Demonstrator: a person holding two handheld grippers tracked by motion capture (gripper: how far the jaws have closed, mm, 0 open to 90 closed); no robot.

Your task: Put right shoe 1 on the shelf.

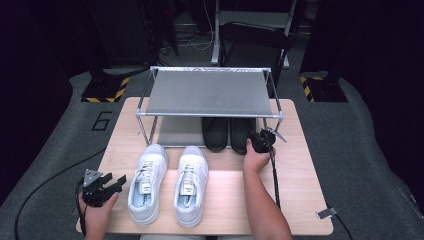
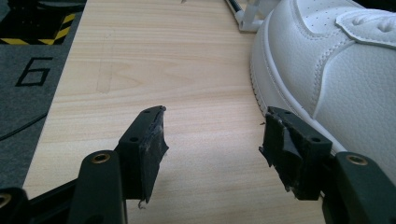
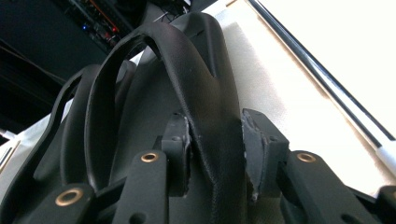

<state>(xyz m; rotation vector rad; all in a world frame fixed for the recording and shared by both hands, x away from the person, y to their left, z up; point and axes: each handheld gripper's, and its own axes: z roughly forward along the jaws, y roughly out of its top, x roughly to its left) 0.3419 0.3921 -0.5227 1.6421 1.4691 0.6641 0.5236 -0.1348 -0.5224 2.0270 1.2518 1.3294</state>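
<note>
Near edge first: pale wooden table (image 1: 295,165), largest thing here, forearms coming in over it from below. On its far half a two-level shoe rack (image 1: 207,92), metal frame, grey top shelf bare. In front of the rack, on open tabletop, a pair of white sneakers: left white sneaker (image 1: 146,182) and right white sneaker (image 1: 191,185), parallel, toes toward the rack, probably lined up to be shelved next. On the lower shelf two black shoes sit side by side, heels toward the person: left black shoe (image 1: 216,134) and right black shoe (image 1: 240,134), the latter being the one in hand. The right hand (image 1: 256,160) reaches to its heel with the right gripper (image 1: 260,140). The right gripper view shows that shoe (image 3: 196,70) up close, its heel wall standing between the jaws of the right gripper (image 3: 215,126), pads against it on both sides; read as clamped on the heel, a thin firm edge that lets the shoe be slid along the shelf. The left hand (image 1: 95,210) keeps the left gripper (image 1: 112,182) low at the table's near-left corner, out of the way. Its own view shows the left gripper (image 2: 212,135) with jaws spread wide over bare wood, holding nothing, one jaw just beside the left white sneaker (image 2: 327,60).
</note>
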